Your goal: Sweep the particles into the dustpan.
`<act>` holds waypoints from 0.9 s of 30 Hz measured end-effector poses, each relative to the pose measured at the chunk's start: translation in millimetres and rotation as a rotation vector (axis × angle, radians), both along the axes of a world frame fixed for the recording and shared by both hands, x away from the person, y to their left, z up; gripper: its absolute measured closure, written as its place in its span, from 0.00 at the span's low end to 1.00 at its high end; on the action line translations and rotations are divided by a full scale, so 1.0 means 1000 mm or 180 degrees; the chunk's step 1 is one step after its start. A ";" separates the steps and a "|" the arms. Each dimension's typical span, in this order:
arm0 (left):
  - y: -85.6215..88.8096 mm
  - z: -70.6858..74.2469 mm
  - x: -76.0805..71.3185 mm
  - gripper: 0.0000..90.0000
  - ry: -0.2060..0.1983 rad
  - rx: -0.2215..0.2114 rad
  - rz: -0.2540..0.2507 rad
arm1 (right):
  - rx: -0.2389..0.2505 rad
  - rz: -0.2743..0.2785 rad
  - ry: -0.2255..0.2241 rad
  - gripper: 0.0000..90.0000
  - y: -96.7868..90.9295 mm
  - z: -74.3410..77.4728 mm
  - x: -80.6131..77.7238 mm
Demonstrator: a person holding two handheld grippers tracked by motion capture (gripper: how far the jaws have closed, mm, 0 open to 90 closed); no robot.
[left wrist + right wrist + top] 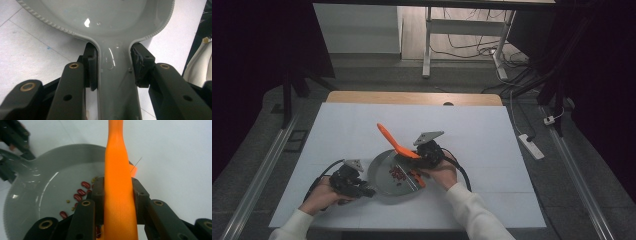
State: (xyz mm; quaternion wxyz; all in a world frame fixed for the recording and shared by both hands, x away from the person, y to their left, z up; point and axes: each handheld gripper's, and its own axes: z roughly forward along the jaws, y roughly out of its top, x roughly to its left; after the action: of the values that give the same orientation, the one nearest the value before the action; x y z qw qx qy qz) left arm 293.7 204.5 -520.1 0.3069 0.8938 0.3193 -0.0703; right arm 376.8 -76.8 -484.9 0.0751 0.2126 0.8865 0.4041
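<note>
A grey pan (384, 175) sits on the white table near the front, with several red beans (398, 173) and a few small green ones inside. My left gripper (366, 190) is shut on the pan's handle (113, 80) at the pan's left. The pads press both sides of the handle just below the bowl (105, 20). My right gripper (416, 155) is shut on an orange spatula (394, 141), whose free end slants up and to the left over the pan's far rim. In the right gripper view the spatula (119, 185) runs straight up between the jaws, above the pan (47, 177) and the beans (81, 192).
White sheet (362, 125) covers the table, with a wooden edge (412, 98) at the back. A table frame and cables (462, 50) stand on the floor beyond. A power strip (532, 146) lies at the right. The left gripper (12, 137) is seen far off in the right gripper view.
</note>
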 end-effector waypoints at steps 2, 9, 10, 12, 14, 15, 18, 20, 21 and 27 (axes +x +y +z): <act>0.000 0.000 0.000 0.69 -0.0001 -0.0003 0.0001 | -0.0010 0.0005 -0.0063 0.78 0.001 0.003 -0.002; 0.000 0.000 0.000 0.69 0.0000 -0.0007 0.0002 | 0.0033 -0.0195 -0.0135 0.78 -0.013 0.010 0.003; 0.000 0.000 0.000 0.69 0.0000 -0.0007 0.0000 | 0.0033 -0.0229 -0.0140 0.78 -0.016 0.010 0.004; 0.001 0.001 0.000 0.69 0.0001 -0.0010 0.0000 | 0.0020 -0.0290 -0.0146 0.78 -0.019 0.011 0.005; 0.001 0.001 -0.001 0.69 -0.0001 -0.0018 0.0004 | 0.0004 -0.0319 -0.0146 0.78 -0.023 0.010 0.006; 0.002 0.001 -0.001 0.69 -0.0002 -0.0019 0.0000 | -0.0012 -0.0337 -0.0146 0.78 -0.025 0.010 0.006; 0.002 0.001 -0.001 0.69 -0.0009 -0.0018 -0.0001 | -0.0040 -0.0371 -0.0141 0.78 -0.029 0.008 0.007; 0.002 0.001 -0.001 0.69 -0.0009 -0.0018 0.0001 | -0.0049 -0.0394 -0.0125 0.78 -0.033 0.006 0.007; 0.002 0.001 -0.002 0.69 -0.0009 -0.0020 0.0001 | -0.0059 -0.0406 -0.0125 0.78 -0.034 0.006 0.007; 0.002 0.002 -0.004 0.69 -0.0005 -0.0019 0.0004 | -0.0109 -0.0471 -0.0134 0.78 -0.041 0.003 0.007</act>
State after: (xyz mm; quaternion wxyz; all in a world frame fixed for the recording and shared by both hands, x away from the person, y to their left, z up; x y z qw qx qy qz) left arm 289.5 206.9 -517.8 0.3099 0.8928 0.3193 -0.0704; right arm 383.5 -117.4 -481.5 0.1269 0.2676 0.8734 0.3866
